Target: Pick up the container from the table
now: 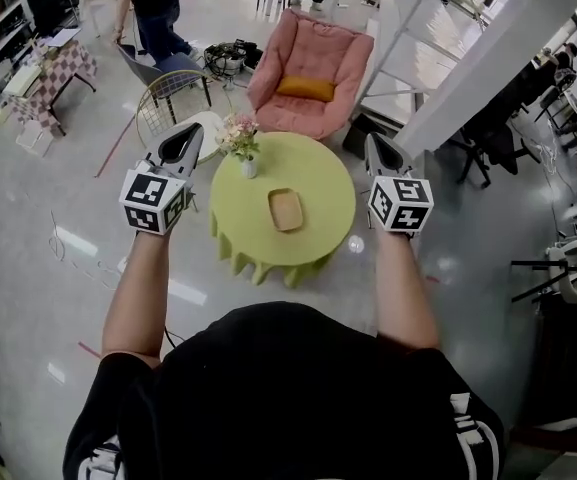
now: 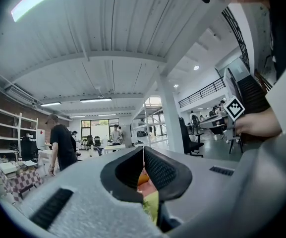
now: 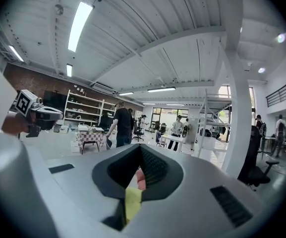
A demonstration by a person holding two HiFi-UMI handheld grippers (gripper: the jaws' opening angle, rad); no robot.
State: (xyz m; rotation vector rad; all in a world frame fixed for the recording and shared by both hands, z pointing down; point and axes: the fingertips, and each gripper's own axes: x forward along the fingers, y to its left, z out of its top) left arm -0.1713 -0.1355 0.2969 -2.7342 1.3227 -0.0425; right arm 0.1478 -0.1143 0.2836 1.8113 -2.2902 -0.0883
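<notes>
A shallow tan container [image 1: 286, 209] lies near the middle of a round green table [image 1: 323, 173] in the head view. My left gripper [image 1: 182, 140] is held level to the table's left, beside a small vase of flowers [image 1: 240, 144]. My right gripper [image 1: 377, 150] is held level just off the table's right edge. Both are apart from the container and hold nothing. In the left gripper view the jaws [image 2: 143, 150] meet at their tips, with only a sliver of green table showing below. The right gripper view shows its jaws [image 3: 141, 148] closed the same way.
A pink armchair [image 1: 313, 73] with an orange cushion stands behind the table, and a wire chair [image 1: 168, 93] at its back left. A person [image 1: 158, 8] stands farther back. A white sloping beam [image 1: 488, 58] and black office chairs [image 1: 568, 98] are at the right.
</notes>
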